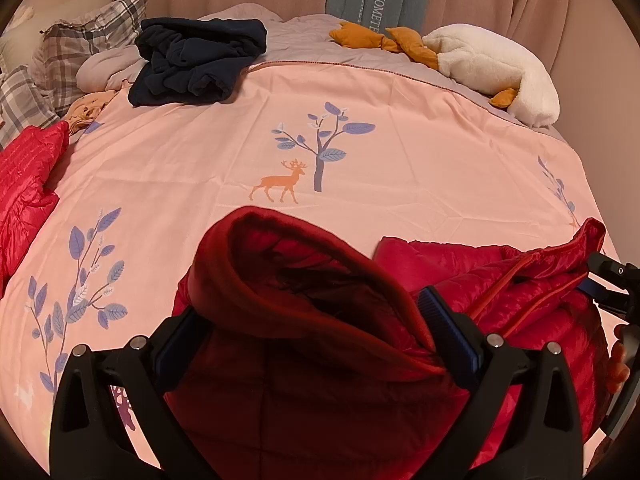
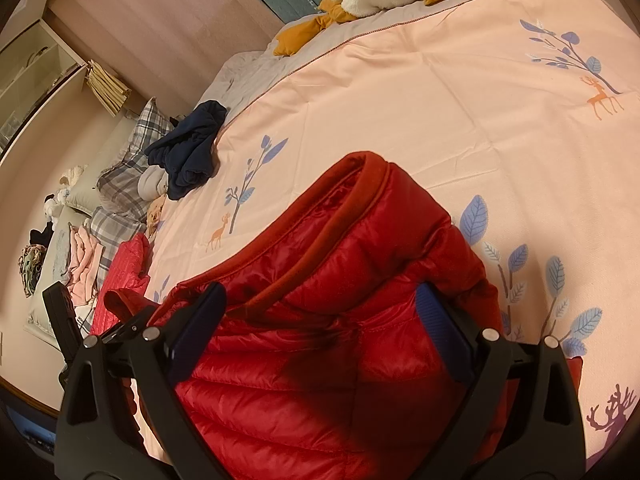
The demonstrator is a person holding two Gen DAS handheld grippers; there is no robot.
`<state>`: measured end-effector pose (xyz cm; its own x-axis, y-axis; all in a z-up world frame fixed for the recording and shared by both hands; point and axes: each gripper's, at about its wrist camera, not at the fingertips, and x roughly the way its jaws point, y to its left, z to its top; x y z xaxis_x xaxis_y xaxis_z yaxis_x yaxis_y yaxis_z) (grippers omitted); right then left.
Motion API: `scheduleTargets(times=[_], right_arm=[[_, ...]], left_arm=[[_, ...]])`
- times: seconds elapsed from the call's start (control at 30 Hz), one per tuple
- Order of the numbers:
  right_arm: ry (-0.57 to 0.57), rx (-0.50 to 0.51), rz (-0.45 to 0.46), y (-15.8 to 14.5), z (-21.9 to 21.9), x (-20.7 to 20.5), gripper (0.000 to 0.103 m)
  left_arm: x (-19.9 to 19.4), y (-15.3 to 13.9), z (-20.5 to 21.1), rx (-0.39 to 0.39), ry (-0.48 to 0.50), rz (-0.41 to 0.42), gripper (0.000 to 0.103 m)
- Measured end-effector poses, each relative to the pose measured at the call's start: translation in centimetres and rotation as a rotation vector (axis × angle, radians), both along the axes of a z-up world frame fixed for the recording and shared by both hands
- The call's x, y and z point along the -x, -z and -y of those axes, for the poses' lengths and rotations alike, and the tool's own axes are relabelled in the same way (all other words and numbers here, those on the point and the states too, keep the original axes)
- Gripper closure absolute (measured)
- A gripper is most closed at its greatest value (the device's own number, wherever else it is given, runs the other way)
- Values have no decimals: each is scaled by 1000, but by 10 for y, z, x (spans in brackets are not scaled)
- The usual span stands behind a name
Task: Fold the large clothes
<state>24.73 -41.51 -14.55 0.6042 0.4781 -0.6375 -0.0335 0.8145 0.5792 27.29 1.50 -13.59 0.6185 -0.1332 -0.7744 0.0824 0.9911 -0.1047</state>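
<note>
A red puffer jacket (image 1: 320, 360) lies bunched at the near edge of the pink duvet (image 1: 380, 168). Its hood stands up right in front of the left wrist camera. My left gripper (image 1: 312, 304) is open wide, with the hood and collar filling the gap between its blue-padded fingers (image 1: 444, 328). My right gripper (image 2: 320, 292) is also open wide, straddling a quilted fold of the same red puffer jacket (image 2: 340, 320). At the right edge of the left wrist view, the right gripper (image 1: 608, 280) sits against the jacket's far side.
A second red quilted garment (image 1: 24, 184) lies at the bed's left edge. A crumpled navy garment (image 1: 196, 60) sits near the plaid pillows (image 1: 80, 40). A white plush goose (image 1: 492, 64) lies at the far right. More clothes are piled on a bench (image 2: 80, 260) beside the bed.
</note>
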Motion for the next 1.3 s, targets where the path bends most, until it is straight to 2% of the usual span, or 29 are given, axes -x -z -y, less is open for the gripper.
scheduleTargets(times=[0.5,1.3], right_arm=[[2,-1,3,3,0,1,6],[18,-2,14,-15,9,-1,6]], left_arm=[[3,-10,2,1,-2,29,1],[6,-23,-2,-12,-24,64,1]])
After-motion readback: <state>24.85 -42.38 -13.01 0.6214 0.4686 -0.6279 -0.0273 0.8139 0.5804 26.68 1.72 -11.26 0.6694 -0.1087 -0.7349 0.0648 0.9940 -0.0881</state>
